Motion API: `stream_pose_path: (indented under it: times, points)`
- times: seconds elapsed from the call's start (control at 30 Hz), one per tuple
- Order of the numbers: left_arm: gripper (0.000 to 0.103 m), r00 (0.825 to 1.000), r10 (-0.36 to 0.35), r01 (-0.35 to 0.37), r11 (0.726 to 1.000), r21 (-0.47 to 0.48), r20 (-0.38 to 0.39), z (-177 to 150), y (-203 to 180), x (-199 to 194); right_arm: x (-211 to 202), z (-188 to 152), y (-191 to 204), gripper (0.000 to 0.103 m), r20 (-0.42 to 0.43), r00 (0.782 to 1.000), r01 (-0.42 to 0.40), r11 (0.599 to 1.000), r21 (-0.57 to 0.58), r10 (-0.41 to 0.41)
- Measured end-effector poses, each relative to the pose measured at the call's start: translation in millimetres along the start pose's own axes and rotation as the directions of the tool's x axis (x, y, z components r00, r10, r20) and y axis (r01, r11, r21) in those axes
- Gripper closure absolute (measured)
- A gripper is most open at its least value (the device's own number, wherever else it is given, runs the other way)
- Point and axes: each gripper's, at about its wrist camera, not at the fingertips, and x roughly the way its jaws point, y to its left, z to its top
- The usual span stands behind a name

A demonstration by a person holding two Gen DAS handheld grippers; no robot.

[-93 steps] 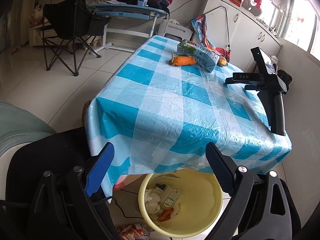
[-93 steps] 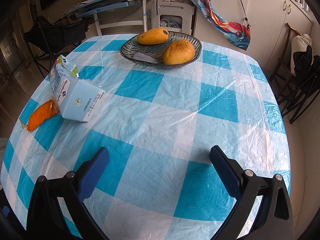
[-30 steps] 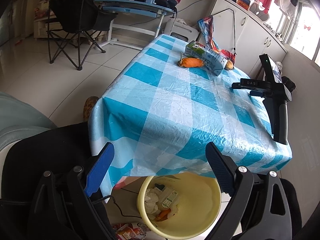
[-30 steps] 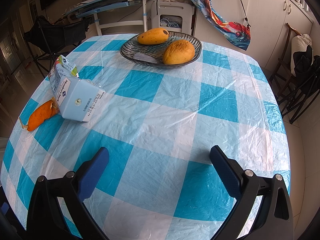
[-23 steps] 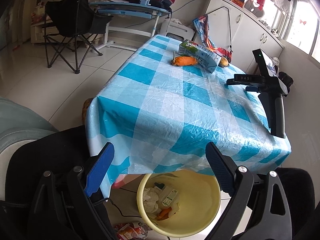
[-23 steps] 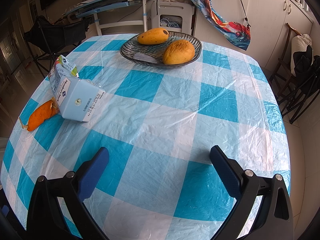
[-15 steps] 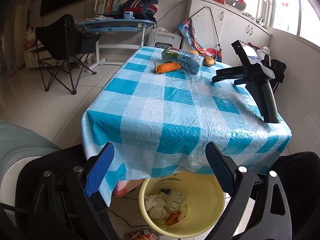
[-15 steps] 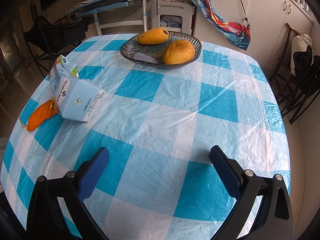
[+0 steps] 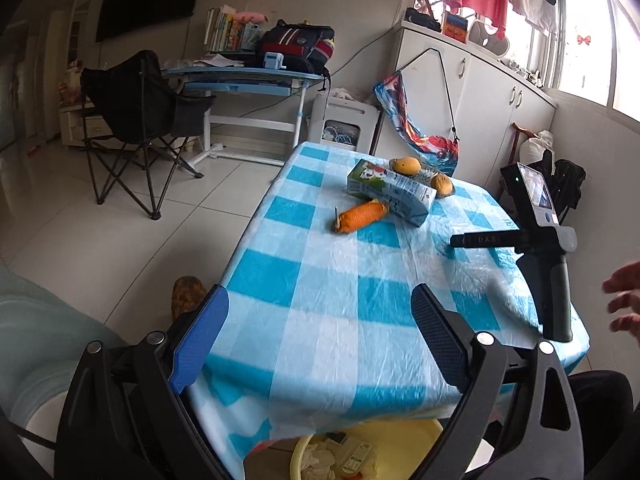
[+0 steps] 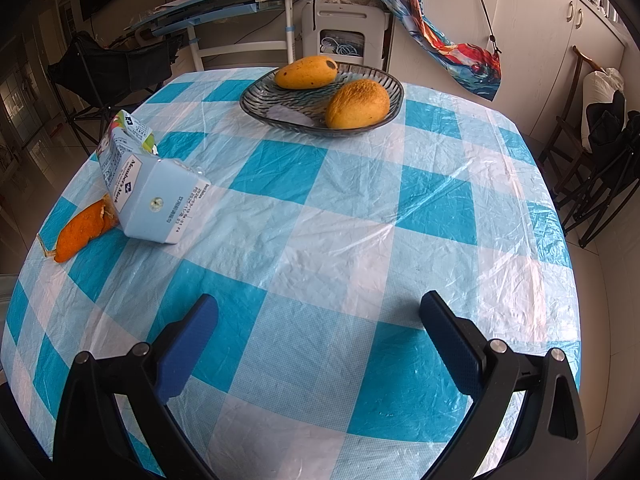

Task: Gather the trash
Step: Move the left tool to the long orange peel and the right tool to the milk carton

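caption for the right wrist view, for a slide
Open right gripper over checked tablecloth, facing blue milk carton, orange peel and mango bowl.

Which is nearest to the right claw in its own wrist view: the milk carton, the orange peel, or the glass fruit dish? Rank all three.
From the right claw:
1. Milk carton, lying on its side, ahead to the left.
2. Orange peel, further left near the table edge, touching the carton; close to call with the carton.
3. Glass fruit dish, plainly farthest, at the far side, holding two mangoes.

Tiled floor (image 9: pixel 120 232), white cabinets (image 9: pixel 492 100)
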Motion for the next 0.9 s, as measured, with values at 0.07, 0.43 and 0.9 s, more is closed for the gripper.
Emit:
stream_pose_path:
  times: [0.07, 0.43, 0.9]
  points:
    - [0.014, 1.0, 0.001, -0.002, 1.0, 0.027, 0.007, 13.2, -5.5, 15.2, 0.0, 0.0, 0.0, 0.007, 0.0, 1.0, 0.0, 1.0, 0.0, 0.0]
    - [0.014, 1.0, 0.018, -0.017, 0.997, 0.076, -0.018, 31.4, -18.7, 76.0, -0.1, -0.3, -0.3, 0.007, 0.0, 1.0, 0.0, 1.0, 0.0, 0.0]
    - [0.014, 0.998, -0.015, 0.021, 0.994, 0.108, -0.059, 42.8, -30.4, 117.2, 0.2, 0.1, -0.3, 0.007, 0.0, 1.0, -0.001, 1.0, -0.001, 0.001]
